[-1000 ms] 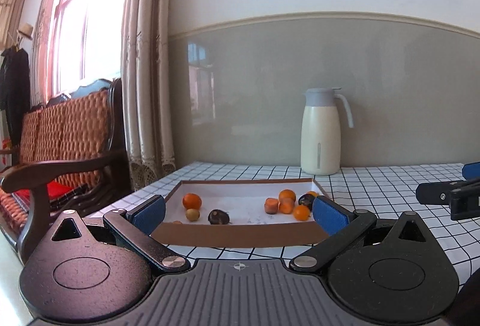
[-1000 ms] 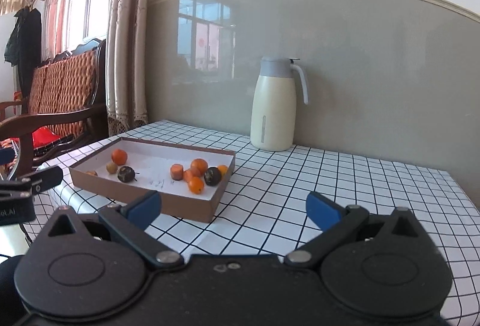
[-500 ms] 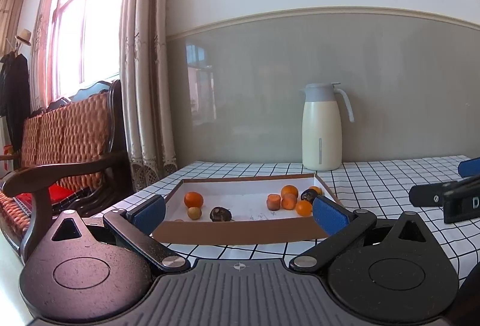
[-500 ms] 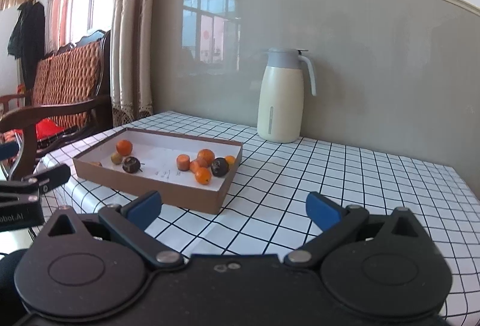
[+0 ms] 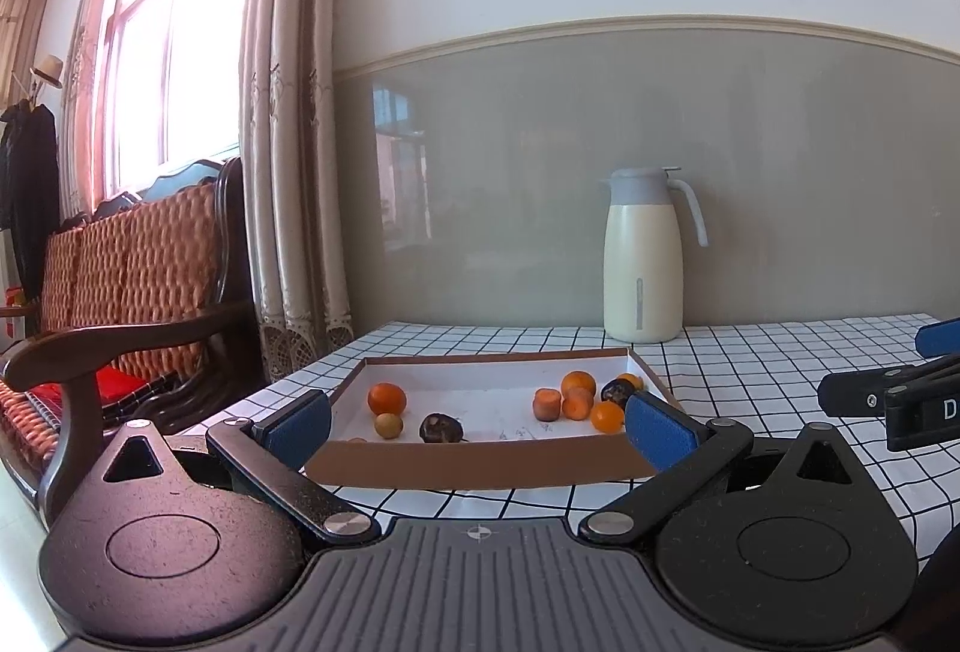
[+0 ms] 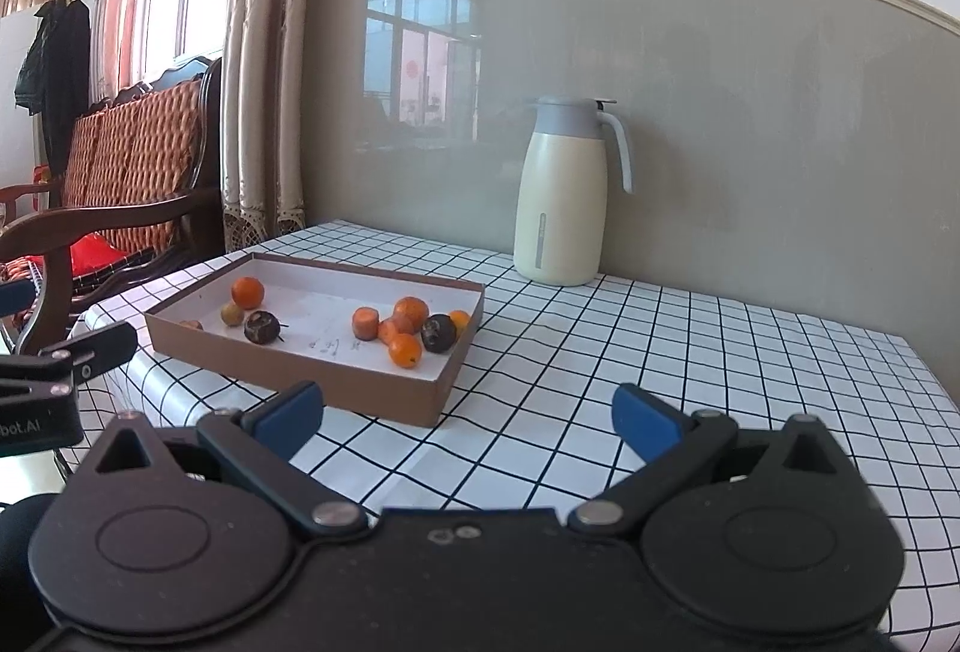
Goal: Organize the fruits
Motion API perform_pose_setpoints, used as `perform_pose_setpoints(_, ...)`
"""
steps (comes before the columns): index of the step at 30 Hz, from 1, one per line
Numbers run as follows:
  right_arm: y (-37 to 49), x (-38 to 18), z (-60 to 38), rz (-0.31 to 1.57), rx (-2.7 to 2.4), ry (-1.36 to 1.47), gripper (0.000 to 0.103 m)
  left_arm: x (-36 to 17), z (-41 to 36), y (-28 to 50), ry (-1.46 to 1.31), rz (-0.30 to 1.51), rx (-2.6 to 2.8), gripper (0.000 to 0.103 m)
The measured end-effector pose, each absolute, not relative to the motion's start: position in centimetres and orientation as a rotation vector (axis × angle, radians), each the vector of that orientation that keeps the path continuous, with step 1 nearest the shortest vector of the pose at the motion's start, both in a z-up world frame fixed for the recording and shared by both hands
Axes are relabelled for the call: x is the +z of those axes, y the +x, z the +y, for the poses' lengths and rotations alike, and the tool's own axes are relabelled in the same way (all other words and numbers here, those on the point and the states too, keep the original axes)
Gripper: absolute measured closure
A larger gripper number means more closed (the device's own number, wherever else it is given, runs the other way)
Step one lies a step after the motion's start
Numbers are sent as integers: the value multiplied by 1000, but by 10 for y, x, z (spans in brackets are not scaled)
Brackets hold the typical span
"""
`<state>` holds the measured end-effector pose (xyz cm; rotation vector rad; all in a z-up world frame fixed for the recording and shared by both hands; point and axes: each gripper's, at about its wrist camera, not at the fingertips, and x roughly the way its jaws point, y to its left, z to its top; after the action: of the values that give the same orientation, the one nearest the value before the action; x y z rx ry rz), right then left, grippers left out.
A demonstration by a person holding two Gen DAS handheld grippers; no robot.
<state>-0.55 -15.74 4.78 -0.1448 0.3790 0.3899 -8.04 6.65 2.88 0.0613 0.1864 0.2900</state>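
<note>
A shallow brown cardboard tray [image 5: 480,463] [image 6: 384,394] sits on the checked table. In it lie an orange [image 5: 387,398] [image 6: 248,292], a small yellow-green fruit [image 5: 388,424] [image 6: 231,314] and a dark fruit [image 5: 440,427] [image 6: 261,326] at the left. A cluster of small oranges [image 5: 578,384] [image 6: 411,308] and another dark fruit [image 5: 618,390] [image 6: 438,333] lie at the right. My left gripper [image 5: 479,427] is open and empty in front of the tray's near wall. My right gripper [image 6: 467,421] is open and empty, to the right of the tray.
A cream thermos jug [image 5: 642,256] [image 6: 561,193] stands at the back against the grey wall. A wooden sofa with orange cushions [image 5: 120,292] stands left of the table, beside curtains [image 5: 288,142]. The table's right edge [image 6: 927,370] drops off.
Both grippers have risen and tilted slightly, so the tray and jug sit lower and nearer in view. Both stay open and empty. The fruits have not moved.
</note>
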Motion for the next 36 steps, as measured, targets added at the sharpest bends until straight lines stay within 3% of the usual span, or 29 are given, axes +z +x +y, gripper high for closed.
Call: perform_pose_setpoints(36,-6,48,-156,378,390,-147,6,29,69,-84,55,181,293,0)
